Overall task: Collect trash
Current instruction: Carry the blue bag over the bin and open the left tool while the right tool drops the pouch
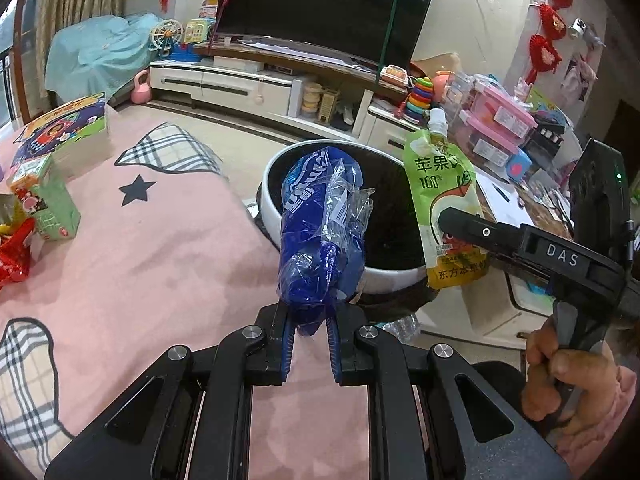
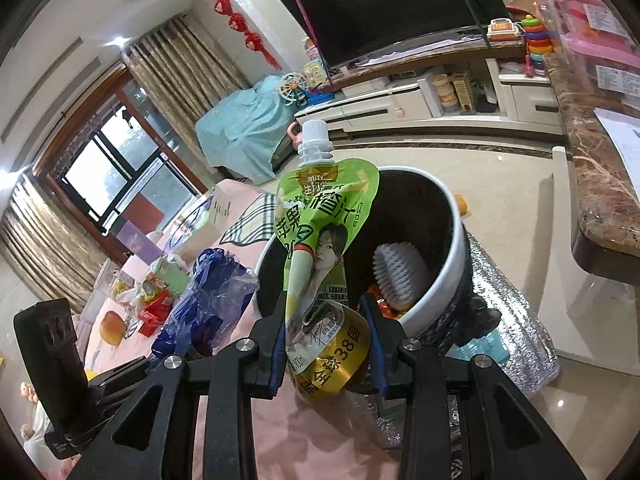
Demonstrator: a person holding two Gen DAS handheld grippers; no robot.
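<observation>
Left claw clamped on blue wrapper, right claw clamped on juice pouch; both held just by the bin rim, prob. for dropping in.

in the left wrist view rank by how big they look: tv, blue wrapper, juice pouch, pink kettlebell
1. tv
2. blue wrapper and juice pouch look alike; both are near the camera, so unsure
3. pink kettlebell

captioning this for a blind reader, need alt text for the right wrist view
The right hand-held gripper grips a green juice pouch just before a white, dark-lined bin holding a white brush. At left, a crumpled blue plastic wrapper hangs over a pink tablecloth.
</observation>
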